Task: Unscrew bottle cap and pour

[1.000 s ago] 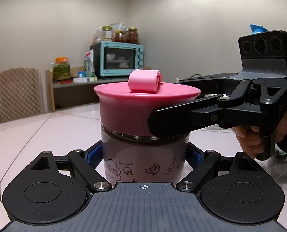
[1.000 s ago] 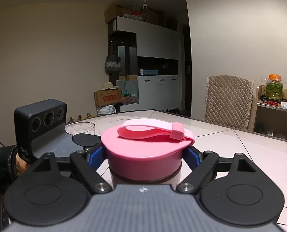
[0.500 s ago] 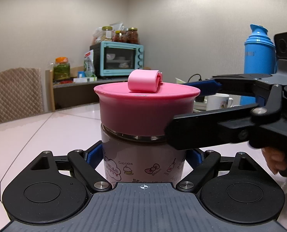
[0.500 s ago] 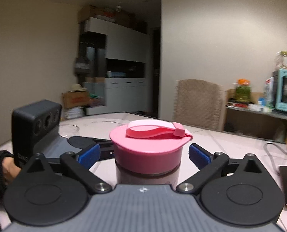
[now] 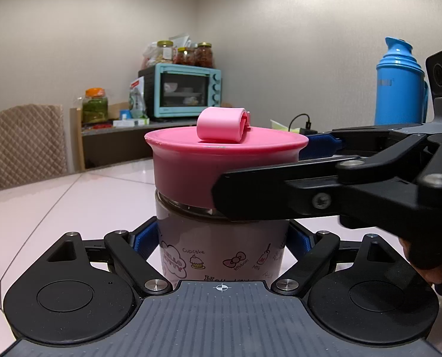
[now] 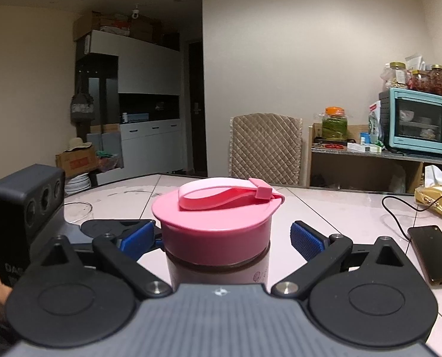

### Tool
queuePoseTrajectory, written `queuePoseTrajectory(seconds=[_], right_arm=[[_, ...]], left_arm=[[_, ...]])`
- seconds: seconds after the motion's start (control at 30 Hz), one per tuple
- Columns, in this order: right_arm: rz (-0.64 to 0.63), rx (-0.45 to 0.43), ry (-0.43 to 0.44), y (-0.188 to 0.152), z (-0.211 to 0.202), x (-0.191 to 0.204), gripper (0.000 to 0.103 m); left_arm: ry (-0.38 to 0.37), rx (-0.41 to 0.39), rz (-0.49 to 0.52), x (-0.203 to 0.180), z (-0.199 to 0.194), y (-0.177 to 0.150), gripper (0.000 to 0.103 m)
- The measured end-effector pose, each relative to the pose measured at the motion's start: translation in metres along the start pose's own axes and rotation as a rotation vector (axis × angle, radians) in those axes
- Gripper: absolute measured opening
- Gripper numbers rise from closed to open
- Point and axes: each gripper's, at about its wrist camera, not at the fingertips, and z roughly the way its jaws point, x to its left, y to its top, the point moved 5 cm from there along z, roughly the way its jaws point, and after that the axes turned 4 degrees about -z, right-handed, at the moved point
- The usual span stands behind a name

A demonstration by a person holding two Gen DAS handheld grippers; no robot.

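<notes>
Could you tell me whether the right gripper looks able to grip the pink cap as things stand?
Probably yes. The right gripper stands open with the cap between its blue pads, nothing in the gaps. The left gripper clamps the bottle lower down, clear of the cap.

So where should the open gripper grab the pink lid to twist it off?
Probably on the pink lid's straight side wall, one pad on each side, coming in level as the right gripper already does. The wall is round and tall enough for the pads. Avoid the floppy strap on top and the flared rim. The left gripper holds the bottle below.
</notes>
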Motion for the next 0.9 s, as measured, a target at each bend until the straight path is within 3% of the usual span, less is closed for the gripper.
queuePoseTrajectory(seconds=[0.4, 0.67, 0.9], right_arm=[[-0.018, -0.001, -0.05, 0.0, 0.003, 0.01, 0.095], [-0.011, 0.01, -0.049, -0.002, 0.006, 0.015, 0.086], [-0.022, 0.015, -0.024, -0.002, 0.006, 0.015, 0.085]], left_arm=[[0.0, 0.0, 0.0, 0.0, 0.0, -0.001, 0.09], [0.0, 0.0, 0.0, 0.001, 0.001, -0.001, 0.09], [0.0, 0.0, 0.0, 0.0, 0.0, -0.001, 0.09]])
